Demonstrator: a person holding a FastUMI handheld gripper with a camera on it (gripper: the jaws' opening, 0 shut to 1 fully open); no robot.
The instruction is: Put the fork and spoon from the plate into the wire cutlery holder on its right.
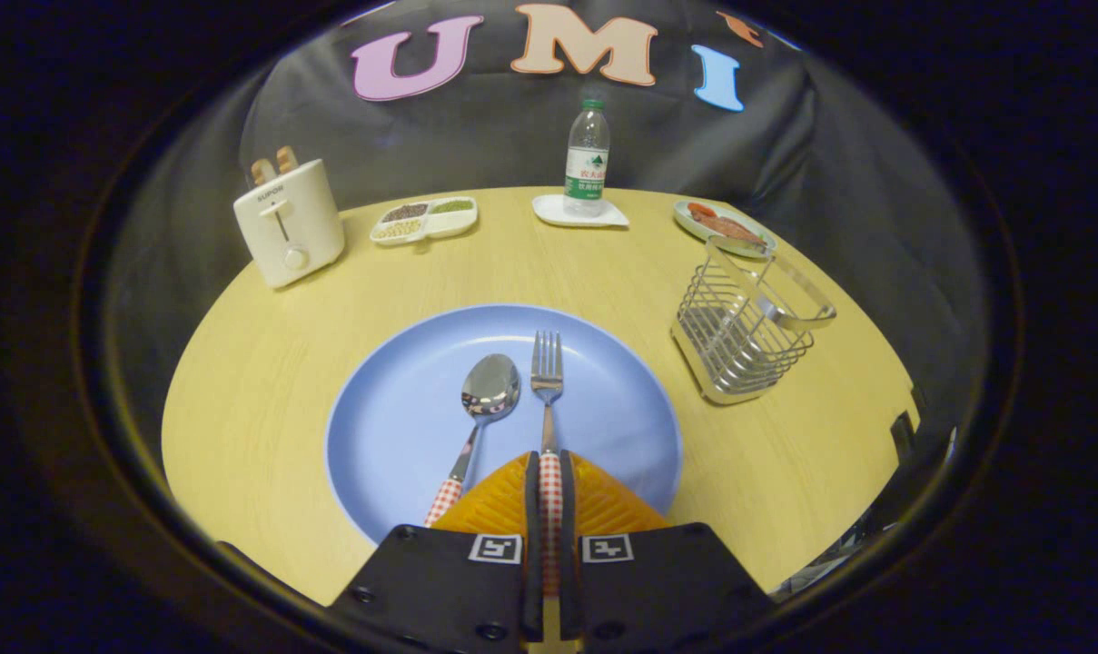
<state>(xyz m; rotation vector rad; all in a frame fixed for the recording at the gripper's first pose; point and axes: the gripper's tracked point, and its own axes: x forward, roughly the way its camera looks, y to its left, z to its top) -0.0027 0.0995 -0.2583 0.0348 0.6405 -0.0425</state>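
The gripper (549, 477) had its two fingers drawn close together on the checked handle of the fork (547, 400), one finger on each side of it, so it looked clamped on the fork. The fork's tines pointed away from the fingers and seemed to lie on the blue plate (394, 427), though whether they were already off its surface could not be told. Just to the left of the fork lay the spoon (485, 400), bowl up and untouched, its checked handle running back beside the fingers.

Beyond the plate and to its right stood the wire cutlery holder (744, 327) on the wooden table (258, 363), well apart from the fork, with nothing seen inside it. Farther off along the back of the table were a toaster (288, 222), a divided dish (424, 221), a water bottle (588, 156) on a small tray, and a small plate of food (723, 225).

The step in hand seemed to be the pickup of the fork. The next move would call for lifting it clear of the plate, carrying it right, tipping it upright and lowering it through the holder's open top; the spoon remained.
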